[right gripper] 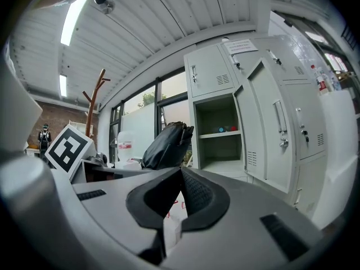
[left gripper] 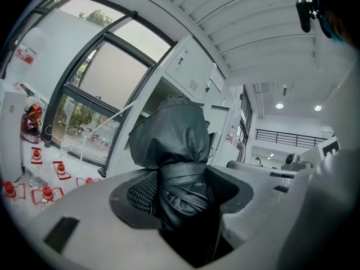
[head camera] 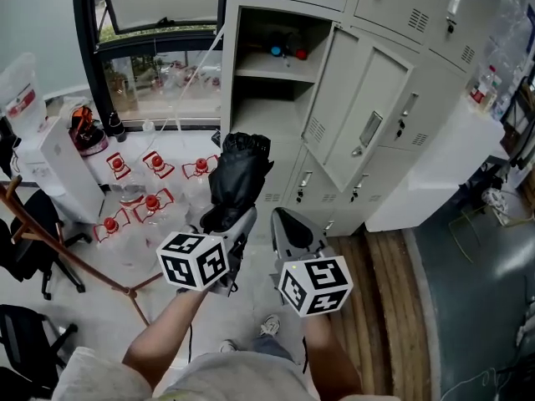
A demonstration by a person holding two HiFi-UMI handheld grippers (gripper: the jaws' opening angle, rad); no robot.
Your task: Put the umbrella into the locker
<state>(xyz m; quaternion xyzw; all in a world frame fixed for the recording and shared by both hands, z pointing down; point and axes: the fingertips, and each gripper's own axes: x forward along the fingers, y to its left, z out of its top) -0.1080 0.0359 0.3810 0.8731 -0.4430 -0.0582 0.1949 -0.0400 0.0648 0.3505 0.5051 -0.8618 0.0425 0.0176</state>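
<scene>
A folded black umbrella (head camera: 238,174) stands upright between the jaws of my left gripper (head camera: 236,222), which is shut on its wrapped lower part (left gripper: 180,190). In the right gripper view the umbrella (right gripper: 165,145) shows to the left of the locker. The grey locker's open compartment (head camera: 272,107) lies straight ahead of it, with a shelf (right gripper: 217,134) and its door (head camera: 368,115) swung out to the right. My right gripper (head camera: 288,221) hangs beside the left one; its pads (right gripper: 194,193) meet at the tips with nothing between them.
Several red-capped water bottles (head camera: 150,199) sit on the floor at the left, by the window. A wooden coat stand (head camera: 67,257) and black chairs (head camera: 25,224) are at the near left. A white cabinet (head camera: 435,174) stands right of the lockers.
</scene>
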